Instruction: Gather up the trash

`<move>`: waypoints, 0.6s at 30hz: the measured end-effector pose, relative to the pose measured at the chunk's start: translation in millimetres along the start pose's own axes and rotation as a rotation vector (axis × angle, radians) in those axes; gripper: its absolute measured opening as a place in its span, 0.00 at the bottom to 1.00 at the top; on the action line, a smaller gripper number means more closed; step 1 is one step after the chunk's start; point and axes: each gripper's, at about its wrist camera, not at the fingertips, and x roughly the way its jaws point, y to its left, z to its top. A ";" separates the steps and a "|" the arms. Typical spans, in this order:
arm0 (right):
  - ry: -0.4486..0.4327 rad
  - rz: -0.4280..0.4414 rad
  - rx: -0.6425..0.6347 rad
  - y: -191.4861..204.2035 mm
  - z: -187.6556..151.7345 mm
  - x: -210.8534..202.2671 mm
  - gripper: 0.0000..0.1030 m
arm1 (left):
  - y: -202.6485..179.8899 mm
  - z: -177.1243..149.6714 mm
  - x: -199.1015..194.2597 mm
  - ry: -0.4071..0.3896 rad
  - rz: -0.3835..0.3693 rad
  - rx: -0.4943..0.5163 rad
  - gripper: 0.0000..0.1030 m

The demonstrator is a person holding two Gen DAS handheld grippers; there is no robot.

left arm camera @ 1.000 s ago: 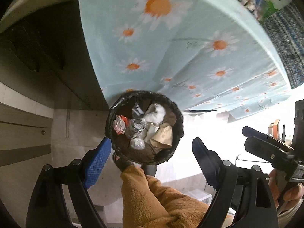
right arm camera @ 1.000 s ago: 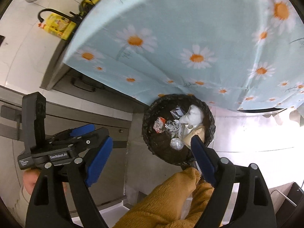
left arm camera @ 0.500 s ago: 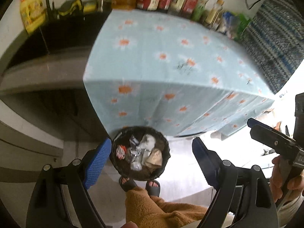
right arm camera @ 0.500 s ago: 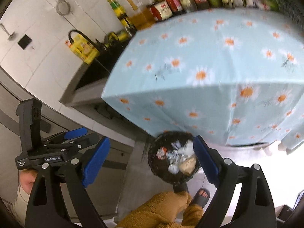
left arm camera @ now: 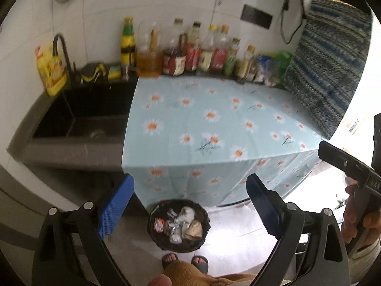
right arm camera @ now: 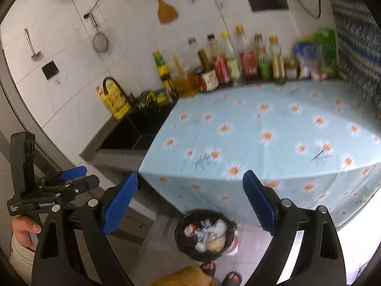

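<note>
Trash (left arm camera: 179, 224) is seen gathered in the black-lined bin (left arm camera: 154, 217) on the floor, near the front edge of the daisy tablecloth (left arm camera: 214, 124). A second ago the bin filled both views from close above; now it is seen small and low, and the whole tabletop, apparently bare, has come into sight. Collection is judged nearly or fully done. The left gripper (left arm camera: 188, 205) is empty, its jaws opening wide; the right gripper (right arm camera: 189, 200) is also empty and spread wide. The black sink (left arm camera: 81, 116) is shown fully only in the left view; a wooden spatula (right arm camera: 166, 9) on the far wall is shown whole only in the right.
</note>
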 end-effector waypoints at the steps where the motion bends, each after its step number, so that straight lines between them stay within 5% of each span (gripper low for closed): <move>1: -0.013 -0.011 -0.008 1.0 3.7 -7.3 0.87 | -2.2 3.6 -5.0 -0.012 -0.005 0.007 0.90; 9: -0.085 -0.066 -0.056 13.7 32.7 -54.9 0.90 | -9.6 26.5 -28.6 -0.006 -0.130 -0.020 0.92; 18: -0.135 -0.087 -0.110 32.1 49.4 -86.8 0.95 | -16.4 39.2 -49.3 -0.052 -0.101 0.002 0.93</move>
